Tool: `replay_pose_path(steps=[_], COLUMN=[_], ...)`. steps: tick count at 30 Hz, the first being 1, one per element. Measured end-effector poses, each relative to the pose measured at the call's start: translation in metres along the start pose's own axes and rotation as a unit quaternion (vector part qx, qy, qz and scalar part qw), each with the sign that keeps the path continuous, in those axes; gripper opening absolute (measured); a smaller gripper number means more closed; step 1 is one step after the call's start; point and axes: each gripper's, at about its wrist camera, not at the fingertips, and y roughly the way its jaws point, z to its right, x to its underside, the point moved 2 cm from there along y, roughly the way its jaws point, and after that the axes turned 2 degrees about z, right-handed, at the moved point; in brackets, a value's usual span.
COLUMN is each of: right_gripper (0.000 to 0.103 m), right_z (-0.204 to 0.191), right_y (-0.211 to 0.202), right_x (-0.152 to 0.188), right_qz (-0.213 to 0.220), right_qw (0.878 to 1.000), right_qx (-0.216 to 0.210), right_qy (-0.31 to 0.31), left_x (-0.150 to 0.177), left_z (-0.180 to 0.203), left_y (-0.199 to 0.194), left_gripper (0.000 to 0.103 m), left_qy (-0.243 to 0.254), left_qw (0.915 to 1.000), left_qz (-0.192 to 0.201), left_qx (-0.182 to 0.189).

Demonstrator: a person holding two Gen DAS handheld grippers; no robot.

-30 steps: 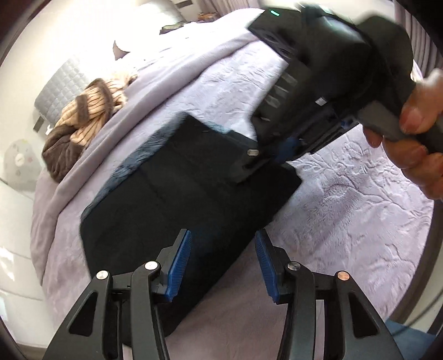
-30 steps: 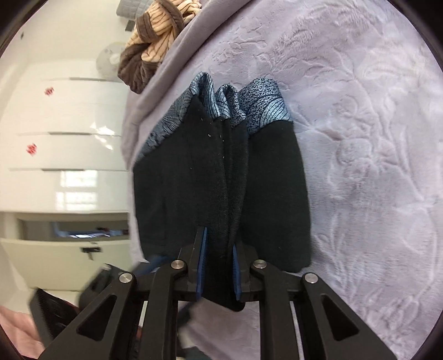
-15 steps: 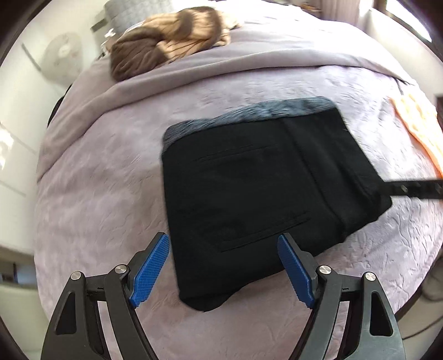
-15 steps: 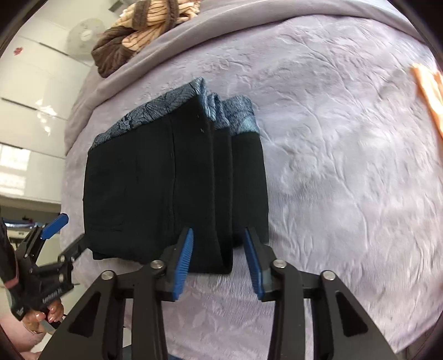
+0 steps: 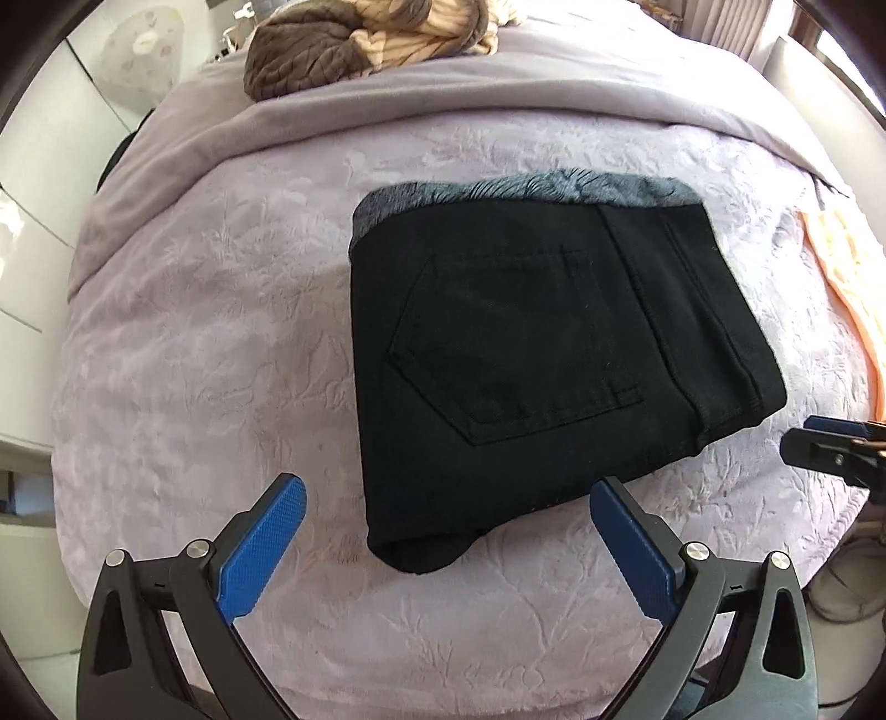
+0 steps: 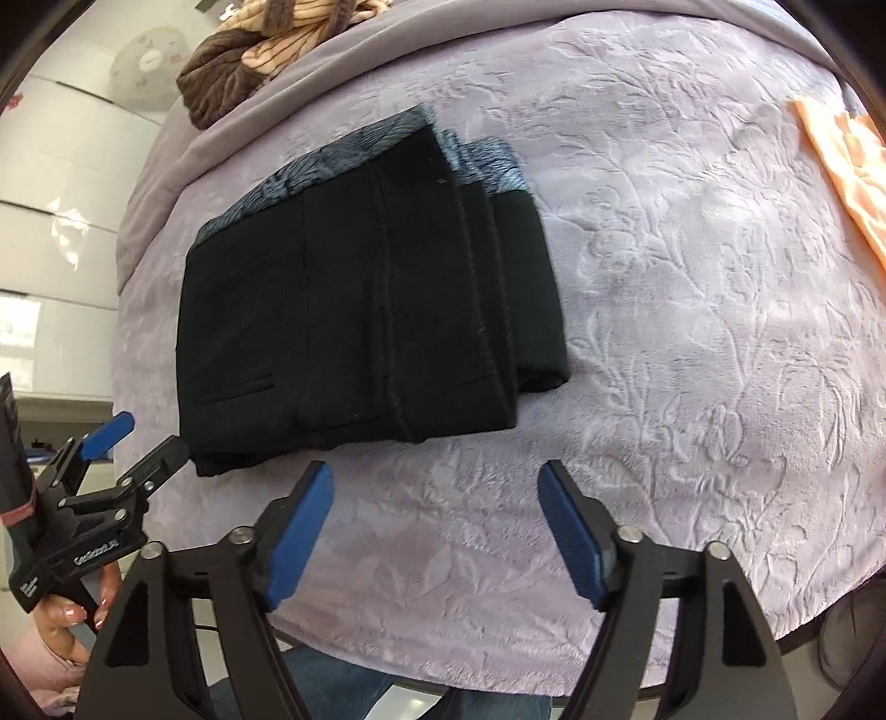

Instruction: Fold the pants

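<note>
The black pants lie folded into a thick rectangle on the lilac bedspread, back pocket up, with a blue-grey patterned lining showing along the far edge. My left gripper hovers just short of the near fold, its jaws opening wide and nothing between them. In the right wrist view the same pants show stacked layers at their right side. My right gripper hangs over bare bedspread in front of the pants, jaws opening, nothing between them. The left gripper shows at the pants' near left corner, held by a hand.
A brown and tan striped garment is heaped at the far end of the bed. An orange cloth lies at the right edge. White cabinets and a round fan stand to the left. The bed's near edge drops off below the grippers.
Both grippers went from nearly shut to wide open and drew back from the pants. The right one let go of the folded edge. The left view swung round to face the pants squarely.
</note>
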Motion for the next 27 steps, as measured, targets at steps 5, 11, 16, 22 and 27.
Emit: replay_pose_path(steps=[5, 11, 16, 22, 27], right_gripper=[0.091, 0.103, 0.103, 0.103, 0.103], right_z=[-0.009, -0.012, -0.003, 0.013, 0.024], right_y=[0.002, 0.003, 0.004, 0.001, -0.001], right_x=[-0.003, -0.003, -0.006, -0.009, -0.011], right_qz=[-0.001, -0.011, -0.019, -0.022, -0.025], right_qw=[1.0, 0.999, 0.999, 1.0, 0.999], right_qx=[0.007, 0.025, 0.022, 0.018, 0.018], right_qy=[-0.021, -0.035, -0.017, 0.006, 0.015], left_x=[-0.003, -0.003, -0.006, -0.011, -0.014], left_z=[-0.003, -0.001, -0.003, -0.007, -0.011], left_y=[0.003, 0.006, 0.012, 0.018, 0.022], left_gripper=[0.103, 0.103, 0.103, 0.103, 0.103], left_qy=[-0.004, -0.007, -0.02, -0.029, -0.047], left_qw=[0.9997, 0.9994, 0.9988, 0.998, 0.9966], left_qz=[-0.023, -0.035, -0.045, -0.054, -0.066], left_qx=[0.002, -0.004, -0.006, -0.014, 0.009])
